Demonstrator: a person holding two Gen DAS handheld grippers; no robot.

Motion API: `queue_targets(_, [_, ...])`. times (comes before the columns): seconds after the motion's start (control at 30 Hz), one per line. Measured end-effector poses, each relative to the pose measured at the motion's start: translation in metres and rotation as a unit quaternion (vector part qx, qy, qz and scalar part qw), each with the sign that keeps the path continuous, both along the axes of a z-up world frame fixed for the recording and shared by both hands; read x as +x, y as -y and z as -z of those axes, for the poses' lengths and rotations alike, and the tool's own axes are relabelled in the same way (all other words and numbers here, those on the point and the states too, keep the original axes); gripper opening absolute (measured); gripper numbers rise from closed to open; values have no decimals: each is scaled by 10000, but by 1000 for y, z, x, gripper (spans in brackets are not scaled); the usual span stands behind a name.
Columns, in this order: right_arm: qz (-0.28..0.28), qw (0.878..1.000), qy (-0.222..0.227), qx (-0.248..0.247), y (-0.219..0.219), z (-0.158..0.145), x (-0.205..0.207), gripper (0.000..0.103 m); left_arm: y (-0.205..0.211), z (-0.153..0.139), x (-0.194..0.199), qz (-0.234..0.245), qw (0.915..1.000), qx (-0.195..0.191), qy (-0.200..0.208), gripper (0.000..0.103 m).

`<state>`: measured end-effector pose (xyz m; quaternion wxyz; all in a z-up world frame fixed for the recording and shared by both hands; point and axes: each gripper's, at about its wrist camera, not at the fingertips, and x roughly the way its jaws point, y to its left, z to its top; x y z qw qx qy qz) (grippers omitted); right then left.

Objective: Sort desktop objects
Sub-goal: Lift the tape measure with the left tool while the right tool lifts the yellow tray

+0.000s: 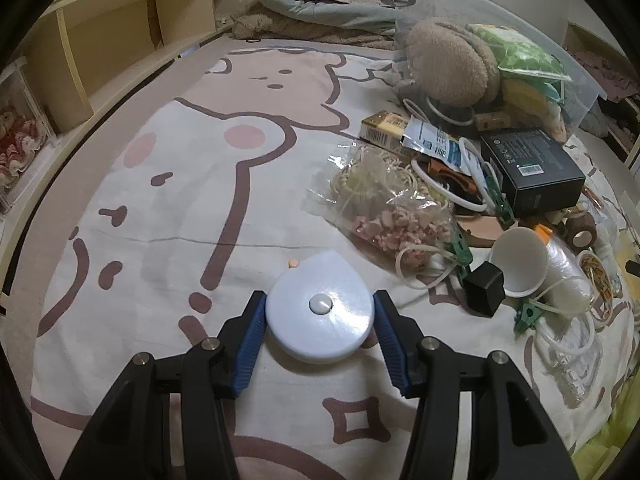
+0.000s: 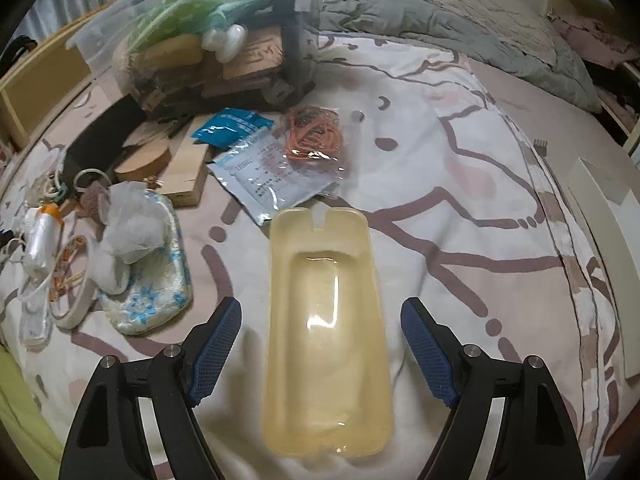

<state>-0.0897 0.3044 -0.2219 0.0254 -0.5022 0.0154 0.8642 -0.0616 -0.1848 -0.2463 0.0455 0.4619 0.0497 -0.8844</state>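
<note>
Pinching the white round disc [image 1: 320, 314] w/ both blue pads, the left gripper [image 1: 320, 308] has it square betw. the jaws, pads touching its rim on opposite sides, disc resting on the cartoon-print bedsheet [image 1: 168, 184]. Judging by looks: hard plastic, stiff, light, smooth rim so prob. a bit slippery; rim-to-rim across the widest part is the right hold, clear of the centre button.

Right gripper [image 2: 321, 344] jaws spread wide, pads well clear of the yellowish translucent tray [image 2: 326, 332] lying lengthwise betw. them, near end closest to the wrist, far end w/ a notch pointing away. Tray looks thin, semi-rigid, light, glossy; prob. flexes if squeezed hard, so take it across the long walls, mid-length, gentle.

Beyond the left jaws and to their right: bag of beads [image 1: 384, 204], black box [image 1: 532, 168], white cup [image 1: 518, 260], small black cube [image 1: 484, 286]. Beyond the right jaws: foil pouch [image 2: 272, 176], bag of orange bands [image 2: 314, 136]; to their left, floral pouch [image 2: 154, 280]. Clear bin [image 2: 192, 36] farther off.
</note>
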Motion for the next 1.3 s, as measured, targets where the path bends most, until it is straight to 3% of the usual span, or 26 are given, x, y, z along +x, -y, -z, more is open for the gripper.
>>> queue_targets(0.03, [24,10000,20,-20,-2,1,-1,56,0,1,0,-5,10000,5,6,53])
queue_targets(0.07, [65,9999,62,-105,-5,2,-2,49,1,1,0,-19,10000,8,7,53])
queue_targets(0.37, [93,9998,-127,-98,-5,-9,0,48,9,-3,-4,-187,9998,40,-4,53])
queue_targets(0.57, [166,9992,-362,1,-10,-26,2,48,7,-23,-9,-198,9996,-21,-205,53])
queue_targets(0.8, [42,9989,-470,10,-12,-56,-3,48,-2,-64,-18,-89,9983,-121,-557,53])
queue_targets(1.3, [-100,9934,-1136,142,-17,-173,-9,48,-37,-176,-39,391,9919,-231,-1184,53])
